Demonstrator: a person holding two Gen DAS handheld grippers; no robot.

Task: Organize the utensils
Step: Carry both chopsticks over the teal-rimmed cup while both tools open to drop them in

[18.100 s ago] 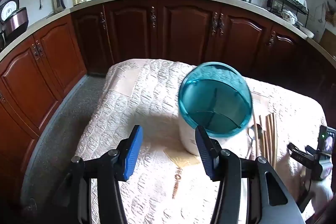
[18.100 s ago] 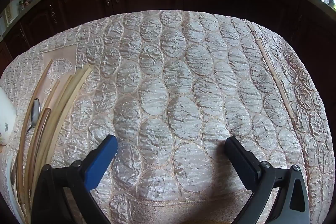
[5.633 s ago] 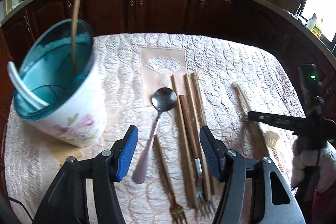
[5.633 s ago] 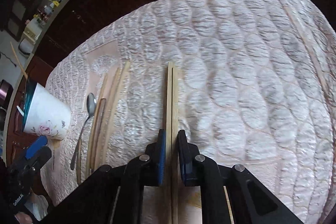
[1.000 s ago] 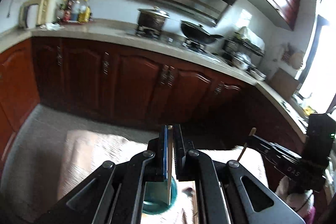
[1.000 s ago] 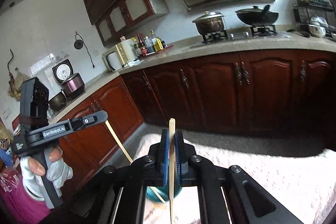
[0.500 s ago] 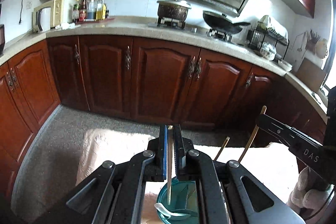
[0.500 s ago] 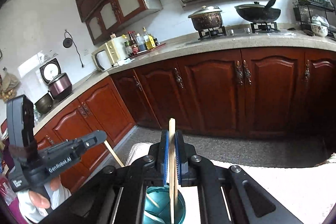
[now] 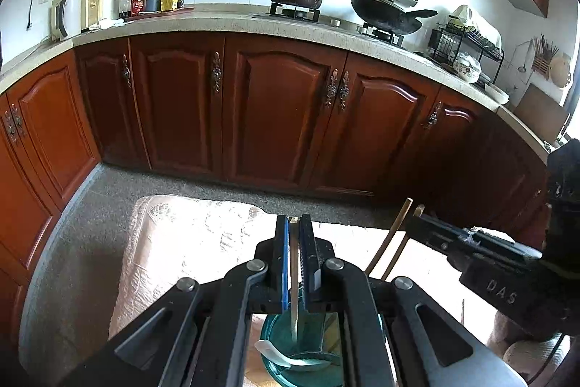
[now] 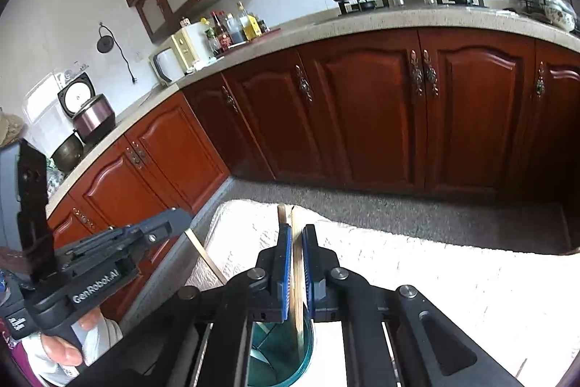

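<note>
My left gripper is shut on a pale chopstick that hangs down into the teal-lined utensil cup below it. A white spoon lies in the cup. My right gripper is shut on a pair of wooden chopsticks whose lower ends reach into the same cup. In the left wrist view the right gripper's body is at the right, with its chopsticks slanting down toward the cup. In the right wrist view the left gripper's body is at the left.
The cup stands on a table under a cream quilted cloth. Beyond the table edge is grey floor, then dark red cabinets under a counter with a stove, pot and wok.
Both grippers have come lower over the cup, and the chopsticks reach further into it. Both stay shut on their chopsticks.
</note>
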